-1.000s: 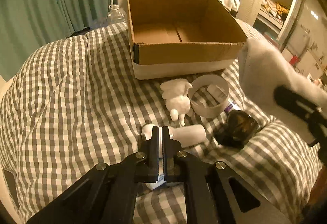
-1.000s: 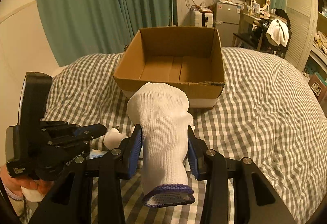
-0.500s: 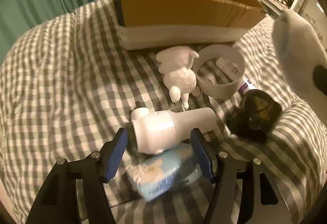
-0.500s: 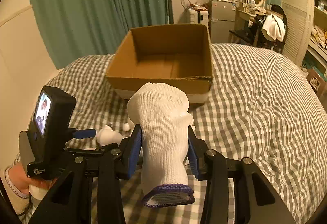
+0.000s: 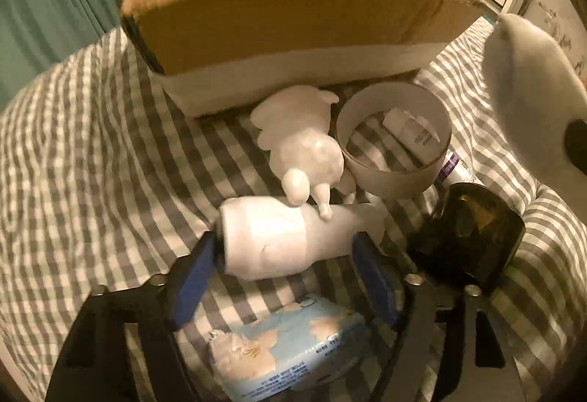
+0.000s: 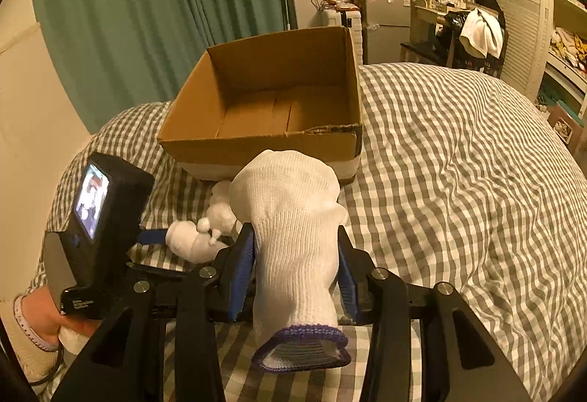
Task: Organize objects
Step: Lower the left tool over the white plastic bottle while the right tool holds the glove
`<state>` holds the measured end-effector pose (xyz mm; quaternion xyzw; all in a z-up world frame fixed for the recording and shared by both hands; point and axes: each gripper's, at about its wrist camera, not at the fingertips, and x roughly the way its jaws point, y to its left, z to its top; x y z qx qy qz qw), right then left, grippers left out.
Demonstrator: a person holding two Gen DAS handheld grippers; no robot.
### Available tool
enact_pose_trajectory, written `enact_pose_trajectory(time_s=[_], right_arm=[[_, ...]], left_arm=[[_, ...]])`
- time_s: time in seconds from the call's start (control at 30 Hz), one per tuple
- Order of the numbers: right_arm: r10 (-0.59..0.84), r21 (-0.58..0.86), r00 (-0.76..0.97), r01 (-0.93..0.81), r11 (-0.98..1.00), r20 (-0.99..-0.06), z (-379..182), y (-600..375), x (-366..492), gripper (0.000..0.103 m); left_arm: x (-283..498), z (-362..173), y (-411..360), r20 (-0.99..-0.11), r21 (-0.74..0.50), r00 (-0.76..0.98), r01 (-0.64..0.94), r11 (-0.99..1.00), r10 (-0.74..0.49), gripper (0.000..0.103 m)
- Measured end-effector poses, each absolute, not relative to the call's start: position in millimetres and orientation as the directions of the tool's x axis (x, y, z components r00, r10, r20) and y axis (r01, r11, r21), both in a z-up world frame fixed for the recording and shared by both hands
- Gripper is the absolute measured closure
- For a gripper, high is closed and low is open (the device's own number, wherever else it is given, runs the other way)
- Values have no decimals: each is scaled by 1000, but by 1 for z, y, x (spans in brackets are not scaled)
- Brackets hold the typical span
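Note:
A white plastic bottle (image 5: 279,240) lies on its side on the checked bedcover, lengthwise between the blue pads of my left gripper (image 5: 282,273). The jaws stand wide around it and the right pad shows a gap. Behind the bottle are a white figurine (image 5: 304,149), a white ring (image 5: 396,174) with a small tube (image 5: 414,134) inside it, and a dark glossy object (image 5: 473,237). A pale blue tissue pack (image 5: 290,343) lies under the left gripper. My right gripper (image 6: 295,255) is shut on a white knitted glove (image 6: 293,237), held above the bed before the cardboard box (image 6: 256,145).
The open cardboard box (image 5: 293,31) holds nothing I can see and stands just behind the objects. A hand (image 6: 36,321) holds the left gripper's handle at lower left. Checked bedcover (image 6: 458,182) stretches to the right; green curtains, a fridge and shelves stand beyond.
The left gripper went from shut to wide open and came down and forward, so the bottle now lies between its pads. The right gripper still holds the glove and shifted slightly.

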<state>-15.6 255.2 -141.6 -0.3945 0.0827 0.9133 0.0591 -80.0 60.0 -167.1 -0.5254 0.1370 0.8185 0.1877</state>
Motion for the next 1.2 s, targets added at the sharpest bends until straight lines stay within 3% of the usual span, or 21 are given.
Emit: enact_pose_trajectory(time_s=[0.1, 0.33, 0.37, 0.4, 0.5, 0.67, 0.77, 0.83, 0.9, 1.03, 1.1, 1.2], right_arm=[[51, 98, -682, -178, -979, -730, -141, 255, -15, 62], [56, 86, -681, -173, -981, -730, -138, 251, -11, 62], [57, 86, -682, -174, -981, -729, -137, 252, -11, 62], [58, 87, -683, -175, -981, -728, -136, 252, -10, 62], [59, 87, -688, -177, -980, -724, -132, 251, -8, 62], [54, 89, -693, -169, -982, -719, -128, 246, -5, 62], [51, 86, -694, -161, -983, -718, -128, 244, -2, 62], [48, 86, -694, -157, -984, -718, -127, 243, -2, 62], [44, 90, -693, -156, -984, -720, -127, 245, -2, 62], [46, 96, -686, -168, -981, -726, -133, 251, -5, 62], [44, 104, -680, -176, -979, -732, -137, 255, -7, 62], [39, 115, -669, -184, -976, -742, -143, 259, -10, 62]], left_arm=[[-74, -157, 58, -890, 56, -426, -462, -885, 166, 50], [-67, -147, 46, -880, 42, -435, -472, -881, 191, 55], [-66, -146, 44, -878, 40, -438, -470, -881, 194, 65], [-65, -142, 42, -872, 45, -449, -466, -884, 192, 83], [-68, -135, 40, -879, 28, -433, -466, -885, 200, 89], [-64, -132, 30, -896, -13, -395, -437, -899, 205, 89], [-69, -135, 22, -900, -49, -381, -399, -916, 215, 85], [-73, -134, 29, -905, -42, -369, -417, -908, 211, 75], [-72, -138, 38, -909, -3, -374, -441, -897, 187, 53], [-76, -157, 56, -911, 46, -374, -512, -858, 175, 46], [-77, -163, 64, -912, 76, -377, -541, -837, 161, 33], [-76, -172, 75, -909, 141, -396, -590, -795, 133, 28]])
